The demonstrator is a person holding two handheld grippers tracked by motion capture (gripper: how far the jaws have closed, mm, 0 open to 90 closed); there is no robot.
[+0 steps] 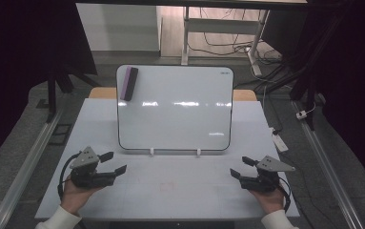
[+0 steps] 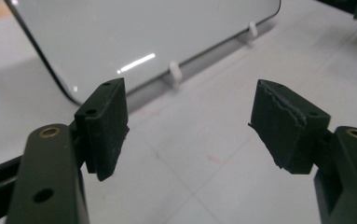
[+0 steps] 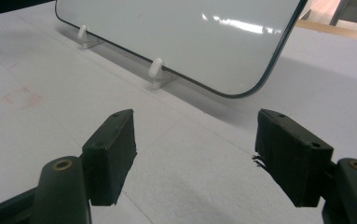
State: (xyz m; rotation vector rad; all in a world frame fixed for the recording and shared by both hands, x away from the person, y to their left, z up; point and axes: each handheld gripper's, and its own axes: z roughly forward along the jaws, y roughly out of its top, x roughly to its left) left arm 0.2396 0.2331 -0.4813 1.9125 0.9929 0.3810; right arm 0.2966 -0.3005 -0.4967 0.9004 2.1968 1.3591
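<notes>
A: How far is the work, in your opinion?

B: I think it has not begun. The whiteboard (image 1: 175, 107) stands on two small white feet (image 1: 151, 151) in the middle of the tabletop (image 1: 170, 191), leaning back toward the far edge, and its surface looks clean. The eraser (image 1: 128, 83) sits on the board's top left corner, untouched.

A: And the claws?

B: The left claw (image 1: 113, 162) is released, with its jaws wide apart and nothing between them. It rests near the front left corner of the tabletop. The right claw (image 1: 241, 167) is also released and empty, near the front right corner. Both are well apart from the board.

A: So everything is left to do?

B: I judge so: reaching for the eraser or the board is not yet done.

A: What is hard to see?

B: I cannot tell how the eraser stays on the board. Strong reflections on the board could hide faint marks. The small print at its top right corner is too small to read.
</notes>
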